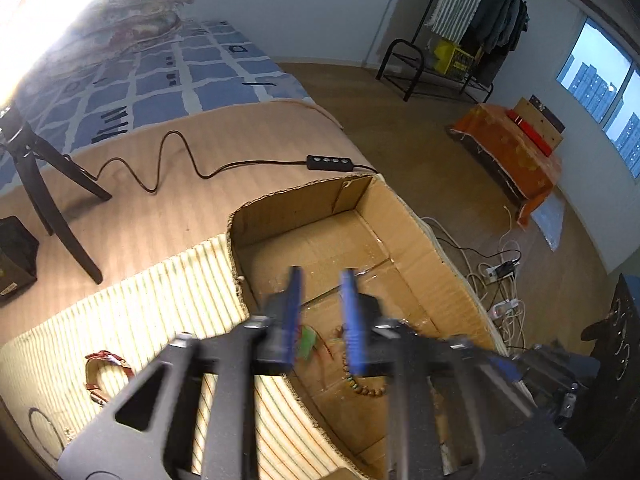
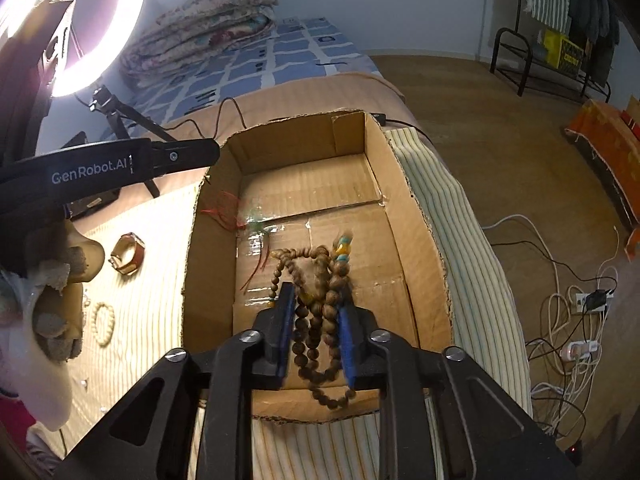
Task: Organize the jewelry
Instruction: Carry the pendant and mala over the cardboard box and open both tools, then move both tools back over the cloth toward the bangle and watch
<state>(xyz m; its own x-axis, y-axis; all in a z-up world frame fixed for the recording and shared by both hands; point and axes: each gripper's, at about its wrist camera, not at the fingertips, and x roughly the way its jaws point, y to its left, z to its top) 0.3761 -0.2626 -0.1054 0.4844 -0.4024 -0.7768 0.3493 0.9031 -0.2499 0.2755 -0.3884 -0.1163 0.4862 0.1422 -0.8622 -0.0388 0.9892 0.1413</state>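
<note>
1. Right then, the wooden bead necklace [image 2: 320, 312] lay bunched between the blue pads of my right gripper [image 2: 317, 312], its far end with the yellow and turquoise beads spread on the floor of the cardboard box [image 2: 416, 216]; the jaws stood slightly apart, and I could not tell whether the pads pressed on the beads
2. My left gripper [image 1: 322, 296] hung over the same box with its jaws parted and nothing between them; under its fingers I saw a blurred green and red tasselled piece [image 1: 310, 342] on the box floor, with some of the wooden beads just beside it
3. From the right wrist view that tasselled piece sat near the box's left wall, apart from the necklace
4. Outside the box, on the striped cloth [image 2: 160, 280] to its left, lay a brown leather band [image 2: 128, 258] and a pale bead bracelet [image 2: 103, 322], well apart from each other
5. A gloved hand [image 2: 52, 280] showed at the left edge of the right wrist view
6. Beyond the box stood a ring light [image 2: 80, 24] on a small tripod [image 1: 48, 184], its cable [image 1: 180, 164] trailing across the tan blanket
</note>
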